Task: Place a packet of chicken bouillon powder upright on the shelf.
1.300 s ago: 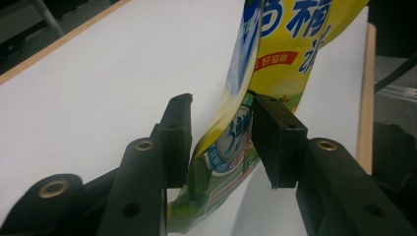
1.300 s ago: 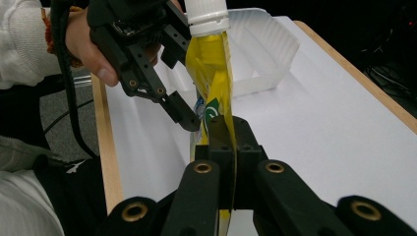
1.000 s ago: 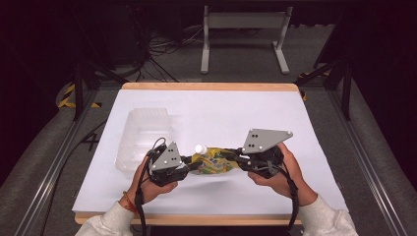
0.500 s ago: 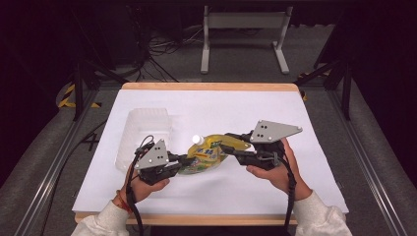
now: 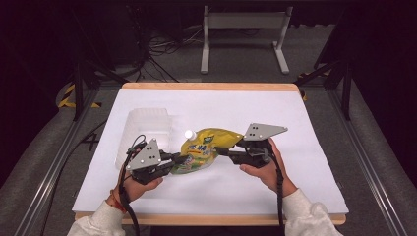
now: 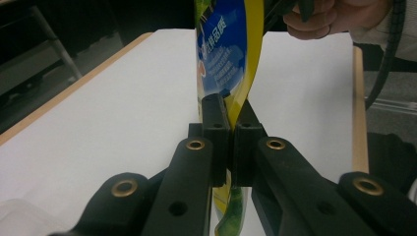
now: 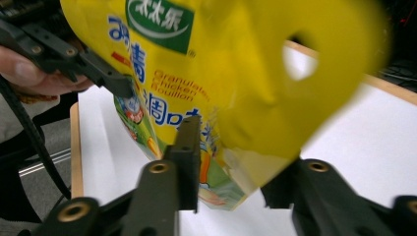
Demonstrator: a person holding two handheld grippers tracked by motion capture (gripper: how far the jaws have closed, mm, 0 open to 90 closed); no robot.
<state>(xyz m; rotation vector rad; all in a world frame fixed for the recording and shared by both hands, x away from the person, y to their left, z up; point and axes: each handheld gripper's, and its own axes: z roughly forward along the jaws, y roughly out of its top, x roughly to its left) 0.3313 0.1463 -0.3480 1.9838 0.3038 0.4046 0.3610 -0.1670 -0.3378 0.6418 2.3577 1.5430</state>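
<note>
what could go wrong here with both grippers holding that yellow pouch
The left gripper pinches only the thin edge of the yellow pouch, so it could slip free if the hands pull apart. The right gripper clamps the opposite side; opposing pulls may tear or crease the pouch. The white cap sits close to the clear plastic container, which a swing could knock.

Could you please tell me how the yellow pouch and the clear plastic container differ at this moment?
The yellow pouch is opaque and brightly printed; the clear plastic container is see-through and plain. The pouch is clamped at opposite ends by the left gripper and right gripper; the container is held by neither. The pouch is soft and creased; the container looks rigid. Both are over the white table.
</note>
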